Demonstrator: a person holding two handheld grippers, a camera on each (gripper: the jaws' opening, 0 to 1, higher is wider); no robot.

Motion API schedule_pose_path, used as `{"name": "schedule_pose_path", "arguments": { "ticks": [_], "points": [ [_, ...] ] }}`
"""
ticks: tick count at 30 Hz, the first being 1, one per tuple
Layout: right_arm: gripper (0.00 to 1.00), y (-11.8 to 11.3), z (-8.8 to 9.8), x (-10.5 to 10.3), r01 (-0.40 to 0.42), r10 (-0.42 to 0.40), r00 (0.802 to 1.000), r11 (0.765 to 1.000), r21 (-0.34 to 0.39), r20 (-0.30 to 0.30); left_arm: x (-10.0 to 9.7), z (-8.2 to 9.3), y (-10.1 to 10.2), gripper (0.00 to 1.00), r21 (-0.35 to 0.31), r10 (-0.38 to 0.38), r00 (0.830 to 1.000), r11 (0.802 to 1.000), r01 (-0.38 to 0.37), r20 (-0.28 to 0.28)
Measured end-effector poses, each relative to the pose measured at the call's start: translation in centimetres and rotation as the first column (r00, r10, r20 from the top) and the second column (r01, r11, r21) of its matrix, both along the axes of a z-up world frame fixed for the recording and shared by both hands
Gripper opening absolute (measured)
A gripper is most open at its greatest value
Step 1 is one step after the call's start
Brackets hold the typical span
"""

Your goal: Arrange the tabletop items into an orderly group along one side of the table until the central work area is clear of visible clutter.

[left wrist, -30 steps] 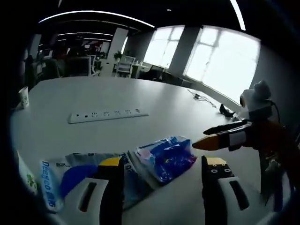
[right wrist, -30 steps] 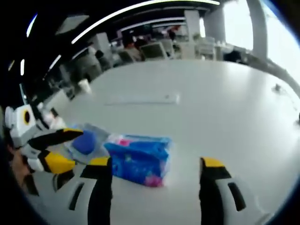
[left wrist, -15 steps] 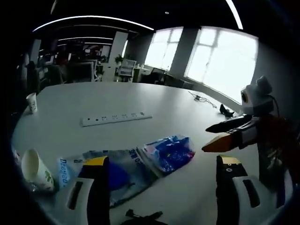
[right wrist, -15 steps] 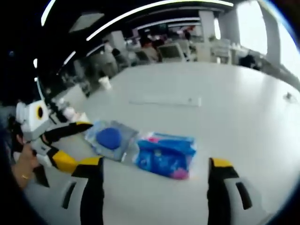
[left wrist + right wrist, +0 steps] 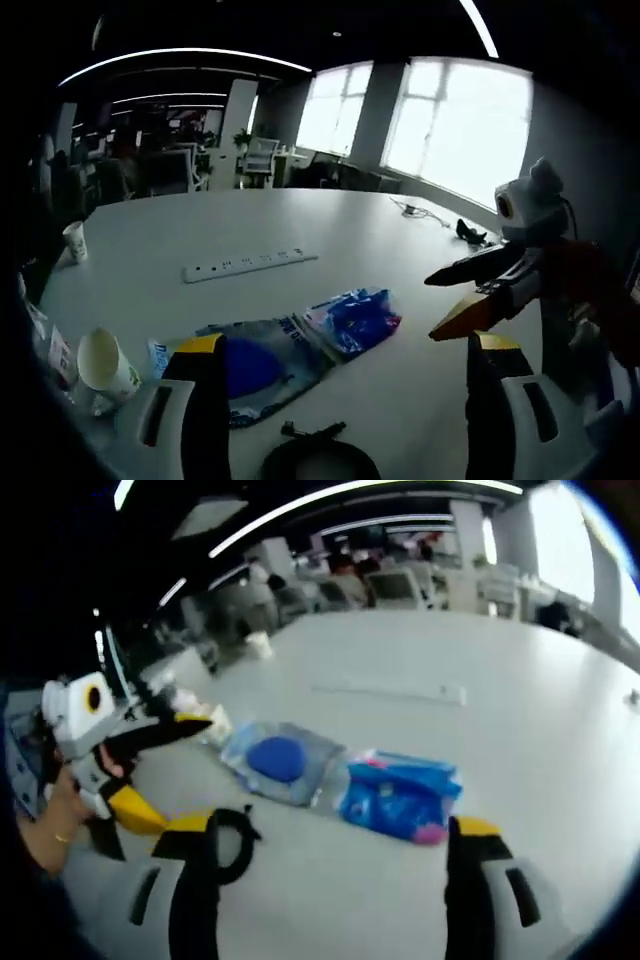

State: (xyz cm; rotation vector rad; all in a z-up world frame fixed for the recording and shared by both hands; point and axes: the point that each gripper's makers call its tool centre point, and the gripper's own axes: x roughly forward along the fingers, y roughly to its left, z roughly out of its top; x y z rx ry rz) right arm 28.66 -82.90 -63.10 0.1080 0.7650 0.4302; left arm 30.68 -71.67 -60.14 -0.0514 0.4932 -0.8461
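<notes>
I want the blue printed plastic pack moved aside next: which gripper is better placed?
Probably the right gripper: the blue printed plastic pack lies just ahead between its open jaws. The left gripper, also open, faces the clear pouch instead.

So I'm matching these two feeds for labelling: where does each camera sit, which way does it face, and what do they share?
Left gripper view: rides on the left hand-held gripper, facing across the white table toward bright windows; its own open jaws rise from below, and the right hand-held gripper enters from the right.
Right gripper view: rides on the right hand-held gripper, facing across the table toward distant desks; its open jaws show, with the left hand-held gripper and a hand at left.
Shared: the blue packet, clear pouch, power strip.
</notes>
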Motion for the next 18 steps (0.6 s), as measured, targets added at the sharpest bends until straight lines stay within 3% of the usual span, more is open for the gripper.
{"name": "schedule_pose_path", "arguments": {
  "ticks": [15,18],
  "points": [
    [0.9,5.2,-0.2,-2.5,-0.156,0.157,0.988,0.987,0.026,-0.006,-0.8,1.4,4.6,1.0,0.011,0.071,0.997,0.997,-0.071,0.025],
    [0.9,6.3,-0.1,-2.9,-0.186,0.186,0.983,0.982,0.029,0.006,-0.7,1.4,6.0,1.0,0.028,0.102,0.993,0.994,-0.104,0.051]
  ]
}}
